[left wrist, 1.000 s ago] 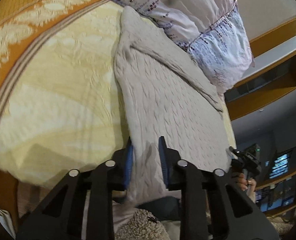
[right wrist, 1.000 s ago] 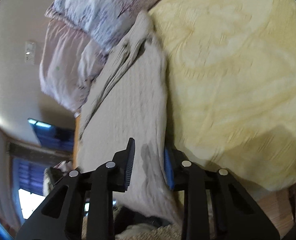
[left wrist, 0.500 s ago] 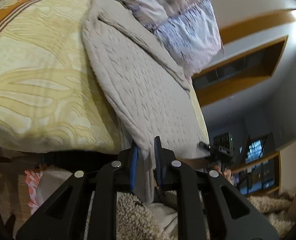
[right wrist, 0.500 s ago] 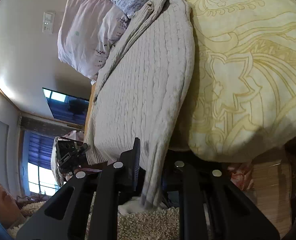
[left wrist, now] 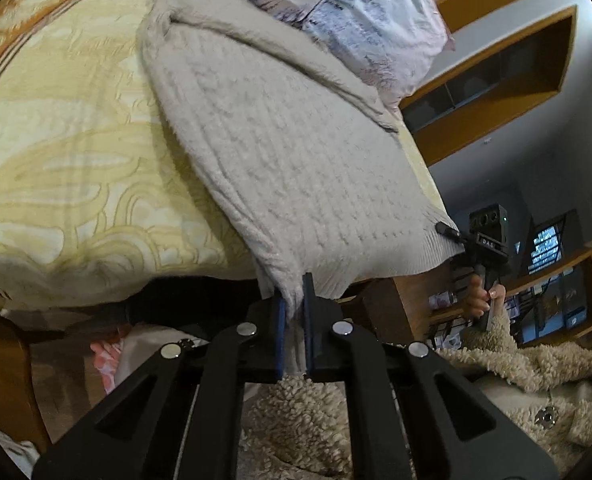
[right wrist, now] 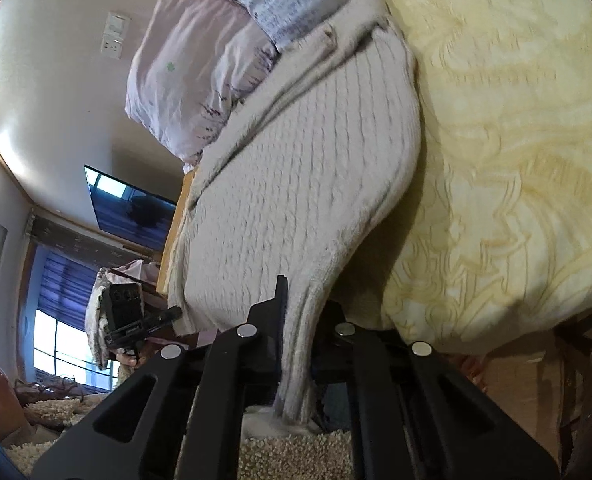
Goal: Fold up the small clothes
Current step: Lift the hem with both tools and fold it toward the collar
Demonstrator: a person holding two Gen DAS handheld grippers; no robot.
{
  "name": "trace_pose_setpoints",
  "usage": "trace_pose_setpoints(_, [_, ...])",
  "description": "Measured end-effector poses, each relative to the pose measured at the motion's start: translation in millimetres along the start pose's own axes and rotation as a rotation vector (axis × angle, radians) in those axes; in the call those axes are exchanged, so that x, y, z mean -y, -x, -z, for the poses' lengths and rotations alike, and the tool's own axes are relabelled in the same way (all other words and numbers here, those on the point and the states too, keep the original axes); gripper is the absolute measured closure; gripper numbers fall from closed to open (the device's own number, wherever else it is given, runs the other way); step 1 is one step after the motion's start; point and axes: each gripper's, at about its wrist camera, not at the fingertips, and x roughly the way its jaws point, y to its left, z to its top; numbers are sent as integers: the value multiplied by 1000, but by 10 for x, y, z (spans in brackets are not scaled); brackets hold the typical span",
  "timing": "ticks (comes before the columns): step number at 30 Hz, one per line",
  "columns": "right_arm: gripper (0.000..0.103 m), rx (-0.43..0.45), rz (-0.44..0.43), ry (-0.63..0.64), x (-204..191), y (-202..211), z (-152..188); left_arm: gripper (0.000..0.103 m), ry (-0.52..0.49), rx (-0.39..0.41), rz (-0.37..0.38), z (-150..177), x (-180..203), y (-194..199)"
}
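Note:
A beige knitted sweater (left wrist: 288,152) lies on the yellow patterned bedspread (left wrist: 64,168), its hem pulled off the bed's near edge. My left gripper (left wrist: 294,300) is shut on one hem corner. My right gripper (right wrist: 301,312) is shut on the other hem corner of the sweater (right wrist: 296,184). Each gripper shows in the other's view: the right one (left wrist: 451,236) at the far hem corner, the left one (right wrist: 168,316) likewise. The sweater's top end rests against the pillows.
Floral pillows (left wrist: 355,12) lie at the head of the bed (right wrist: 232,52). A wooden shelf unit (left wrist: 495,80) and a wall TV (right wrist: 128,208) stand beyond. My fleece jacket (left wrist: 515,380) fills the bottom. The bed's edge (right wrist: 495,312) drops to the floor.
Both grippers closed on the hem corners and pulled the sweater back toward me, lifting the hem off the bed's edge.

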Motion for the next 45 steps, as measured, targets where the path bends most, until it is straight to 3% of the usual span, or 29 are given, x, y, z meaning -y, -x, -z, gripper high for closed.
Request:
trace_pose_setpoints(8, [95,137,43,114,-215,123,-132,97,-61,118,-55,-116,56,291])
trace_pose_setpoints(12, [95,212,76,176,-328,167,-235,97,-95,204,-135,-303,103,463])
trace_pose_setpoints(20, [95,349,188,348,-630,178,-487,97,-176,335,-268,-866,325,614])
trace_pose_setpoints(25, [95,388,267,387,-750,103,-788,97,-141,392,-308,-1417,320,583])
trace_pose_setpoints(32, [95,394,326,365,-816,-151,-1436,97,-117,419,-355,-2132,234,373])
trace_pose_setpoints(38, [95,343,330,297,-598,-481,-1924,97,-33,387,-373,-2556,-71,72])
trace_pose_setpoints(45, [95,242,325,66,-27,-873,-2432,97,110,323,-352,-2836,-549,-266])
